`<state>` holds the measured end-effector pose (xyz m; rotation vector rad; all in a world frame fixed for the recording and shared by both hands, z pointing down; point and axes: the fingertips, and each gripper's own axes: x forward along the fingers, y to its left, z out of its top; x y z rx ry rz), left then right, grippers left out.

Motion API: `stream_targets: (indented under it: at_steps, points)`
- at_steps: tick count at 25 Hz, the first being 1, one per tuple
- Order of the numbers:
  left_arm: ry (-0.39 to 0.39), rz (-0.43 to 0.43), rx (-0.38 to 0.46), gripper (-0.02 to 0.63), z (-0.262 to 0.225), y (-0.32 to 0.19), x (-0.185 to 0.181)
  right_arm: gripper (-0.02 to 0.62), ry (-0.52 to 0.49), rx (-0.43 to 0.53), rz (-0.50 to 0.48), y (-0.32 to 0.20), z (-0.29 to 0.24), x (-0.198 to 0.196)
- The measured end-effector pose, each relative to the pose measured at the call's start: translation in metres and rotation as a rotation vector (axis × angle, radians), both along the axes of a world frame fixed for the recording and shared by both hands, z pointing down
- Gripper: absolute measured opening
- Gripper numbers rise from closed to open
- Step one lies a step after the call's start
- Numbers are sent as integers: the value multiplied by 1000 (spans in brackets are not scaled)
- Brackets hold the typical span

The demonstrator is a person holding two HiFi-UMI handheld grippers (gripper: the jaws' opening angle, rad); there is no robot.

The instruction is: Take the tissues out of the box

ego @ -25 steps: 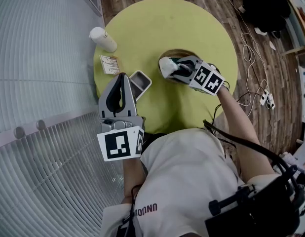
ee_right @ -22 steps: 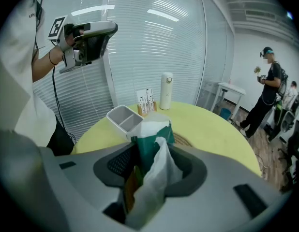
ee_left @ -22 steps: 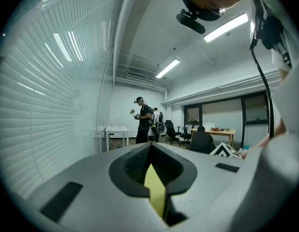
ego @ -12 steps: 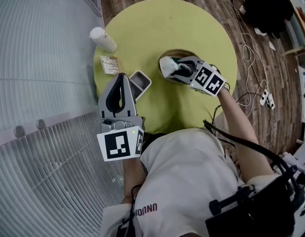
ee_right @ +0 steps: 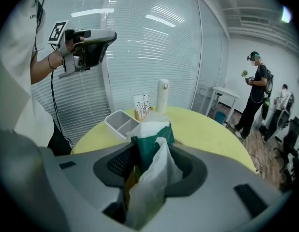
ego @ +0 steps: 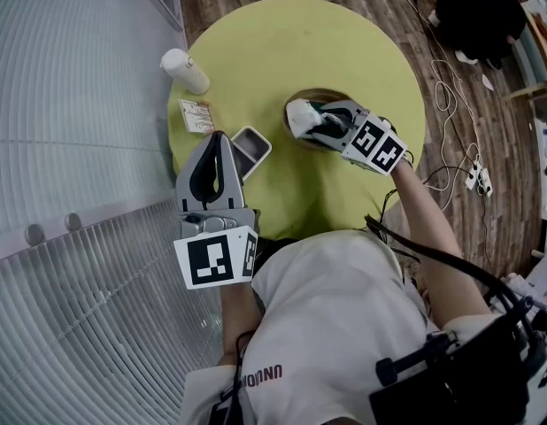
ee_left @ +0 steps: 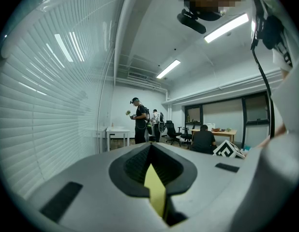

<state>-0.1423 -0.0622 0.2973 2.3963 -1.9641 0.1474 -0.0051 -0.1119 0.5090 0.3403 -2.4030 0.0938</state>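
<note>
Green tissue box (ee_right: 154, 135), white tissue (ee_right: 159, 175) poking out, clamped in my right gripper (ee_right: 152, 151) just right of the round table's (ego: 282, 42) middle; left gripper (ego: 217, 142) near-left, fingers together, empty; next, I judge: open left, pinch tissue, pull.

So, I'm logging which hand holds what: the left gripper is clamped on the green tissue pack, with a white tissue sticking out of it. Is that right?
Not quite. It is the right gripper that is clamped on the green tissue pack, with a white tissue sticking out of it, as the right gripper view shows. The left gripper holds nothing.
</note>
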Motion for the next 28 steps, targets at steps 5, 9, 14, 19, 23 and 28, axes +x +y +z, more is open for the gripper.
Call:
stream_targets:
  at_steps: [5, 9, 14, 19, 23, 28]
  points:
    - [0, 1, 2, 12, 0, 1, 1, 190, -22, 8, 15, -1, -7, 1]
    - [-1, 1, 5, 12, -2, 1, 1, 190, -32, 12, 26, -2, -10, 2]
    - [0, 1, 7, 12, -2, 2, 1, 190, -41, 20, 37, -3, -14, 3]
    - [-1, -2, 8, 12, -3, 3, 0, 190, -55, 27, 53, -5, -19, 3]
    - [-1, -1, 8, 13, -3, 3, 1, 190, -68, 25, 69, -6, -21, 5]
    - [-4, -1, 8, 12, -3, 3, 2, 190, -81, 29, 85, -8, -24, 6]
